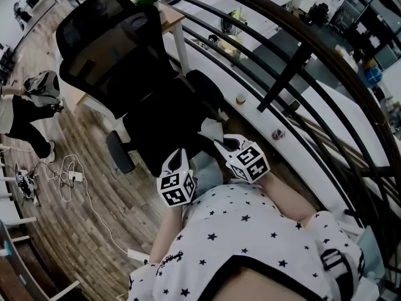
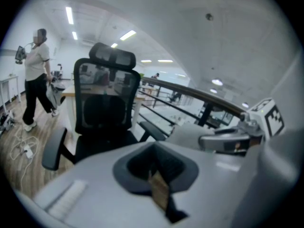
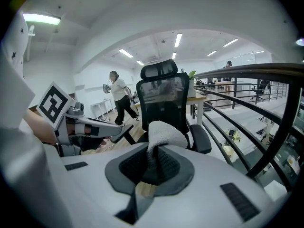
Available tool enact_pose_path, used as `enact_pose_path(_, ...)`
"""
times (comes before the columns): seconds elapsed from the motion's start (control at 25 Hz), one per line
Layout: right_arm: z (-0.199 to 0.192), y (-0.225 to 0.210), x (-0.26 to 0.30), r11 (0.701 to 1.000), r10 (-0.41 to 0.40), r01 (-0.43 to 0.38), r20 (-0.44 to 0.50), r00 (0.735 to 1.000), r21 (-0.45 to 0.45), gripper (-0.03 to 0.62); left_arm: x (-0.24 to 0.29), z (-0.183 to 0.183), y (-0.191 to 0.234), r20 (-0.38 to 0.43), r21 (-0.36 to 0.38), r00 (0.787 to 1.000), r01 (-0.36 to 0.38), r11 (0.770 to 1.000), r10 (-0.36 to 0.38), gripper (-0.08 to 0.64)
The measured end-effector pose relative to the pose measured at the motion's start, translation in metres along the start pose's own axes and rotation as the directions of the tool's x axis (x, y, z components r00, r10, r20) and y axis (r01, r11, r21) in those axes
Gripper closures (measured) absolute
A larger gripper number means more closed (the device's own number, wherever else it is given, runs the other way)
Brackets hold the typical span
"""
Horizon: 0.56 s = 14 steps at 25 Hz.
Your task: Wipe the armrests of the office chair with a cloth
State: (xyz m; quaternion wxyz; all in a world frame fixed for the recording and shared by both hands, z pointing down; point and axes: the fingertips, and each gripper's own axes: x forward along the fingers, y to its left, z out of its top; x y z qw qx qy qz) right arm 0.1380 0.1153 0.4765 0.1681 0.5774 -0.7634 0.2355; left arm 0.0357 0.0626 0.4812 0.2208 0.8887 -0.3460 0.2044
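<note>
You keep the cloth [image 3: 164, 132] pinched in the closed fingers of your right gripper [image 3: 154, 163], above the office chair [image 1: 125, 61] seat, ready for the unwiped armrests [image 1: 119, 150]; left gripper [image 2: 159, 175] fingers closed, empty.

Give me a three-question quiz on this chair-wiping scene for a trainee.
1. True or false: the right gripper is shut on the cloth.
2. The left gripper holds: A the cloth; B nothing; C a cable.
3. Fill in: the office chair stands beside a dark ___.
Key: 1 true; 2 B; 3 railing.
</note>
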Motion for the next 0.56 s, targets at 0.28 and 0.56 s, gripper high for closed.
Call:
enact_pose_path(0.28,-0.0001,0.0037,0.0005,1.000,0.002,-0.002,0.007,1.000,0.005,0.562,-0.0019,-0.0032,0.0021,-0.001,-0.011,1.000,0.003,1.000,-0.003,0.554)
enact_pose_path(0.56,-0.0002,0.0043,0.0021,1.000,-0.001,0.001,0.011,1.000,0.009,0.561,-0.0021,-0.0041,0.0046,0.001,-0.021,1.000,0.005,1.000,-0.005,0.554)
